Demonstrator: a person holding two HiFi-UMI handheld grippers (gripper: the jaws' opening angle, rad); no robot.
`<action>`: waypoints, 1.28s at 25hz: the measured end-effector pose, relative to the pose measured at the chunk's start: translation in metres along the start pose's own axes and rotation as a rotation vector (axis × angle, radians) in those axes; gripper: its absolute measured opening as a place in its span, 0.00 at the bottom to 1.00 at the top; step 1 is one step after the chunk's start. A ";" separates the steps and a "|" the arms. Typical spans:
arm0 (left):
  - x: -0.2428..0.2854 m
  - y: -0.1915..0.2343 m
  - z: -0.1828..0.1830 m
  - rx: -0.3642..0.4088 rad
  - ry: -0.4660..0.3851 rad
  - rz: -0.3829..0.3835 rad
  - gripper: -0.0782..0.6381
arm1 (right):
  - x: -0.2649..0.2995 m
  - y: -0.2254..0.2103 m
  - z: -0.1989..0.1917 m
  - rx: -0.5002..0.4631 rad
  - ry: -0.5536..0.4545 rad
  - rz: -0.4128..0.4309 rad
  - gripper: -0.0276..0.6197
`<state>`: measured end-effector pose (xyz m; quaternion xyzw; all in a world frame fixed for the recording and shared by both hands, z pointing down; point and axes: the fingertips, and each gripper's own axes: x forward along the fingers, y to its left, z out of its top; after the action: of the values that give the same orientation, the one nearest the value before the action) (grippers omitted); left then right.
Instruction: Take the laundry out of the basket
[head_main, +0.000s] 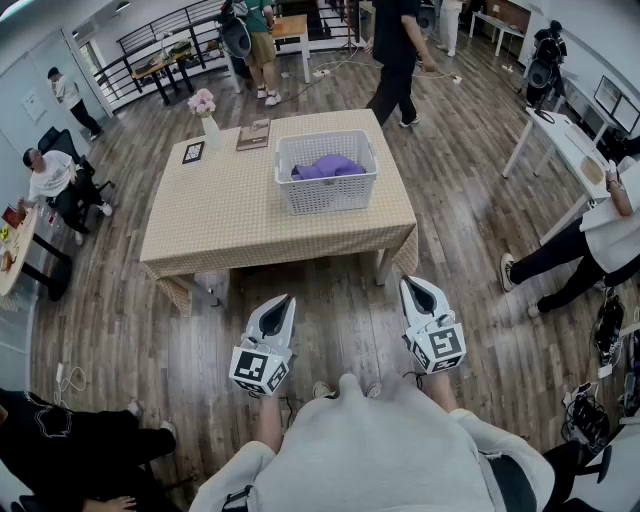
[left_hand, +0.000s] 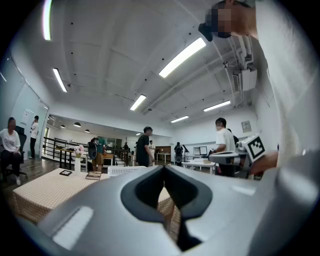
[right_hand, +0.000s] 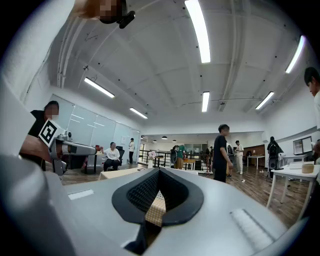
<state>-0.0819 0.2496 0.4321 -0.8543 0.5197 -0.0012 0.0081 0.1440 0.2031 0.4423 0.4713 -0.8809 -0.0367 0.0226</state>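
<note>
A white slatted laundry basket (head_main: 326, 172) stands on the right half of a low table (head_main: 230, 215) with a checked beige cloth. Purple laundry (head_main: 328, 166) lies bunched inside it. In the left gripper view the basket (left_hand: 127, 170) shows far off, just above the jaws. Both grippers hang over the wooden floor in front of the table's near edge, well short of the basket. My left gripper (head_main: 287, 299) (left_hand: 164, 168) is shut with nothing in it. My right gripper (head_main: 408, 283) (right_hand: 159, 170) is shut and empty too.
On the table's far left stand a white vase of pink flowers (head_main: 205, 110), a book (head_main: 253, 134) and a small dark frame (head_main: 193, 152). A person in black (head_main: 395, 55) walks behind the table. People sit at left (head_main: 50, 180) and right (head_main: 600, 235). A white desk (head_main: 560, 140) stands at right.
</note>
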 end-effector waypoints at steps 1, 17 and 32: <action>0.000 -0.001 0.000 -0.001 -0.001 0.002 0.12 | 0.000 0.000 0.000 -0.001 -0.001 0.001 0.04; 0.005 -0.026 0.003 -0.007 -0.013 0.018 0.12 | -0.011 -0.009 0.001 -0.002 -0.012 0.054 0.04; 0.021 -0.085 -0.011 0.017 0.048 0.068 0.12 | -0.044 -0.043 -0.020 0.060 -0.055 0.154 0.04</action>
<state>0.0035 0.2702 0.4447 -0.8357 0.5486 -0.0261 0.0030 0.2057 0.2149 0.4585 0.4015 -0.9155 -0.0215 -0.0128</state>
